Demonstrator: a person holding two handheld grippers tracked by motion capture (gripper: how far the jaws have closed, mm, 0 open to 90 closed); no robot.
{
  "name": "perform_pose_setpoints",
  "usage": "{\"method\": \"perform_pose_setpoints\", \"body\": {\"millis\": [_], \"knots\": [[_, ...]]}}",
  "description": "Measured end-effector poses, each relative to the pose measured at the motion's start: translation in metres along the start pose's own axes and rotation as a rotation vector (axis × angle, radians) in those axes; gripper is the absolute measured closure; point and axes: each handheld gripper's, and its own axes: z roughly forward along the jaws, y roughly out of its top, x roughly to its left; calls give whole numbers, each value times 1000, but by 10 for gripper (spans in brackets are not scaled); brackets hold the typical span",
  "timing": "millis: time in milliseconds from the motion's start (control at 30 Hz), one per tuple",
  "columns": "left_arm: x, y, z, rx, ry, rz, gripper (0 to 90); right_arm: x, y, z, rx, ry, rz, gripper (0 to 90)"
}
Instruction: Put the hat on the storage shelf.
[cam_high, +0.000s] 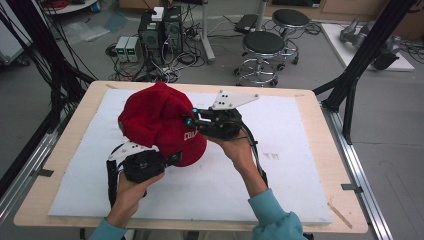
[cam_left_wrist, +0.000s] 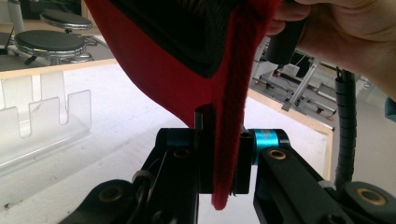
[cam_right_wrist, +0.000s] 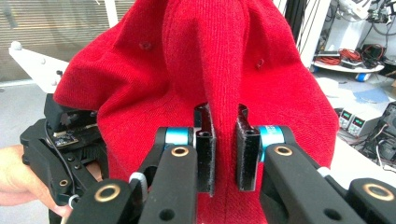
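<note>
Behind the table (cam_high: 310, 165), two stools (cam_high: 263, 44)

Two stools (cam_high: 263, 44) beyond white-padded table (cam_high: 300, 150)

Grey floor (cam_high: 60, 95). Wooden tabletop (cam_high: 320, 165) under a white mat (cam_high: 280, 150). Two black round stools (cam_high: 263, 44) behind it, beside computer towers (cam_high: 160, 30) with tangled cables (cam_high: 175, 62).

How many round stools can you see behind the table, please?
2: one stool stands just past the table's far edge, and the second stool is farther back to its right. Others may be hidden outside the high view.
</note>
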Motion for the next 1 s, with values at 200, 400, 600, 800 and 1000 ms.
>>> {"method": "perform_pose_setpoints", "body": {"millis": [200,400,600,800,1000], "knots": [[-7,-2,-2,-3,22,-81,846,0,-1,1,11,-15,-1,561],[6,4,-8,15,42,74,846,-2,-5,5,108,-132,22,98],[13,11,-17,18,99,71,846,-2,-13,-8,134,-144,7,98],[30,24,-25,37,167,148,846,-3,-26,-28,147,-182,27,98],[44,32,-27,56,227,187,846,-1,-43,-59,133,-243,55,98]]}}
